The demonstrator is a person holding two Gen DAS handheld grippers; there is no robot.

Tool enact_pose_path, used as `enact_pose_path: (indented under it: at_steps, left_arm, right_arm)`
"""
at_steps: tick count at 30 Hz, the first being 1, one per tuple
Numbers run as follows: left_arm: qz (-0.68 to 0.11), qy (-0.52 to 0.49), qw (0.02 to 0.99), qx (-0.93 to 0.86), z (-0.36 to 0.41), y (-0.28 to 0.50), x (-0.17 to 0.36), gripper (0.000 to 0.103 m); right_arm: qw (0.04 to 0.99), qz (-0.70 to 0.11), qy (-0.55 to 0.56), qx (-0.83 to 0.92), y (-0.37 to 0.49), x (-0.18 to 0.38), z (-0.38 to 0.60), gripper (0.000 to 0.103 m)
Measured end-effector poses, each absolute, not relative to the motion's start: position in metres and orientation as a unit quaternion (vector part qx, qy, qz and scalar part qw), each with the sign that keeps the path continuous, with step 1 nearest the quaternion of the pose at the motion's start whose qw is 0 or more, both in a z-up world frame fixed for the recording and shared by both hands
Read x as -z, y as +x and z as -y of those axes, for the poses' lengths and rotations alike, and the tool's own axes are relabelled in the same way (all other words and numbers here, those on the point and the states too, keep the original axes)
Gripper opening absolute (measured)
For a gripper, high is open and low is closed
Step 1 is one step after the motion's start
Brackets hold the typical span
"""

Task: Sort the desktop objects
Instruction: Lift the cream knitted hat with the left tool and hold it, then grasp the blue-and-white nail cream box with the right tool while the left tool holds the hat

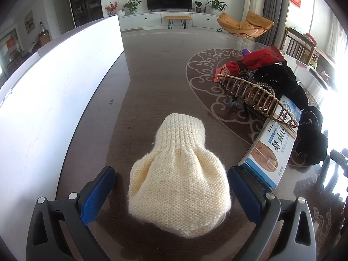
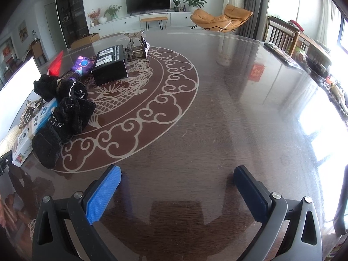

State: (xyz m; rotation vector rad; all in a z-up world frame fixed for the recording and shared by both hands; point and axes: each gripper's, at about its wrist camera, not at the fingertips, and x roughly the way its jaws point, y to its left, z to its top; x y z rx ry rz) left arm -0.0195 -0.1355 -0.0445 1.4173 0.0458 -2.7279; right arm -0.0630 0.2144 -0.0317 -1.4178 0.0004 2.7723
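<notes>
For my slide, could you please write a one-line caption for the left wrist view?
Open left tool straddling a cream knitted hat on the dark table, beside a white board.

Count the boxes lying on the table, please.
2. A white-and-blue box lies at the left, under the black cloth. A black box sits farther back on the table's pattern. Others may be hidden in the pile.

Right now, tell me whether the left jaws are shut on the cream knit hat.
Open. The left gripper straddles the cream knit hat, with gaps visible beside both pads.
</notes>
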Motion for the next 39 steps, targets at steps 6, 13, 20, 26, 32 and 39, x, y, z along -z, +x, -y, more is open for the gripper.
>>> enact_pose_path:
  at_steps: [6,13,20,26,32,39]
  left_arm:
    - [-0.016,0.460,0.030,0.887,0.136,-0.021,0.045,0.103]
    - [-0.016,0.460,0.031,0.887,0.137,-0.022,0.045,0.103]
    - [-0.016,0.459,0.031,0.888,0.138,-0.023,0.046,0.103]
    - [-0.017,0.460,0.033,0.887,0.138,-0.022,0.046,0.103]
    - [-0.010,0.462,0.017,0.887,0.148,-0.008,0.046,0.103]
    - [-0.014,0.460,0.025,0.888,0.150,-0.008,0.047,0.103]
  right_arm:
    - [0.014,0.000,-0.455,-0.890,-0.063,0.032,-0.215,0.103]
    - [-0.040,-0.072,-0.440,-0.894,-0.048,0.007,-0.196,0.103]
    - [-0.278,-0.110,-0.407,-0.863,-0.042,-0.033,-0.084,0.103]
    - [-0.278,-0.130,-0.488,-0.817,-0.076,0.003,-0.043,0.090]
    - [-0.152,-0.089,-0.538,-0.825,-0.107,0.019,-0.014,0.088]
    - [-0.068,0.012,-0.533,-0.843,-0.116,0.033,0.033,0.090]
